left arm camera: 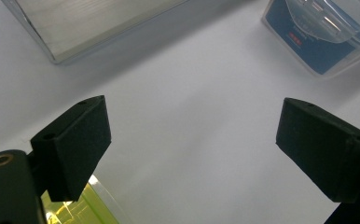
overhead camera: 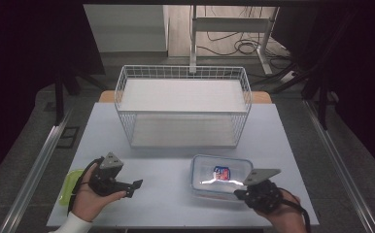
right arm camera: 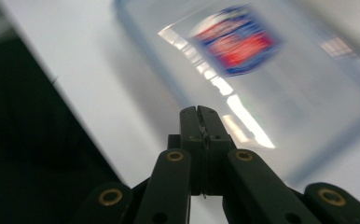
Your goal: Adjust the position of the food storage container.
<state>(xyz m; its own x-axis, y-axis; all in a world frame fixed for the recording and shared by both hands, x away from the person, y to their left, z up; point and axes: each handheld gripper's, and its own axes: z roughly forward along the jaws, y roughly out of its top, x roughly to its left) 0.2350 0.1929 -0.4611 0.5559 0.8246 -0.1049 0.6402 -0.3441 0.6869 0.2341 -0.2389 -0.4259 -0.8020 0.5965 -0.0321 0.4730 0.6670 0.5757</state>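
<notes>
A clear plastic box (overhead camera: 222,174) with a blue rim and a red and blue label lies on the pale table (overhead camera: 171,194), front right. My right gripper (overhead camera: 237,193) hovers at the box's near edge. In the right gripper view its jaws (right arm camera: 199,113) are pressed together with nothing between them, pointing at the box lid (right arm camera: 271,70). My left gripper (overhead camera: 134,188) is held low over the table's front left, pointing right. Its pads (left arm camera: 73,144) stand wide apart with bare table between them, and the box (left arm camera: 318,37) lies ahead of them at upper right.
A white wire basket (overhead camera: 183,104) with a flat bottom sheet stands at the middle back of the table; its base (left arm camera: 85,23) lies ahead of my left gripper. A yellow-green container (overhead camera: 71,187) sits at the front left edge, just under the left jaw (left arm camera: 75,210).
</notes>
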